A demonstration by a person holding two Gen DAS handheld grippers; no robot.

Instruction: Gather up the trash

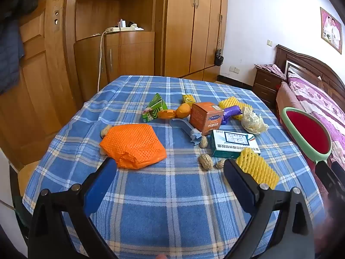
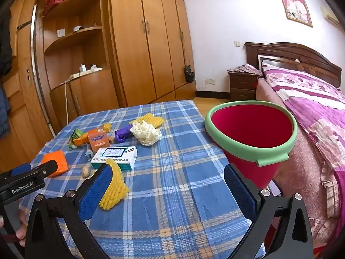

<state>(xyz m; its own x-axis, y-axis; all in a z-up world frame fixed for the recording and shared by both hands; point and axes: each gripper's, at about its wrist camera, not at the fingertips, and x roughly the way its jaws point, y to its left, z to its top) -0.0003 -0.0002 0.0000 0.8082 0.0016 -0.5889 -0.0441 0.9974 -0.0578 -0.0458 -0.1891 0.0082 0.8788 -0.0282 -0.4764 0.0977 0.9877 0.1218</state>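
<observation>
Trash lies on a blue plaid table: an orange foam net, a yellow foam net, a white-green medicine box, an orange box, a crumpled white wad, a purple wrapper, a green packet and peanut shells. A red bucket with a green rim stands at the table's right side. My left gripper is open and empty, hovering short of the orange net. My right gripper is open and empty, its left finger beside the yellow net.
A wooden wardrobe and shelves stand behind the table. A bed with a pink cover and a nightstand are to the right. The left gripper's body shows at the right wrist view's left edge.
</observation>
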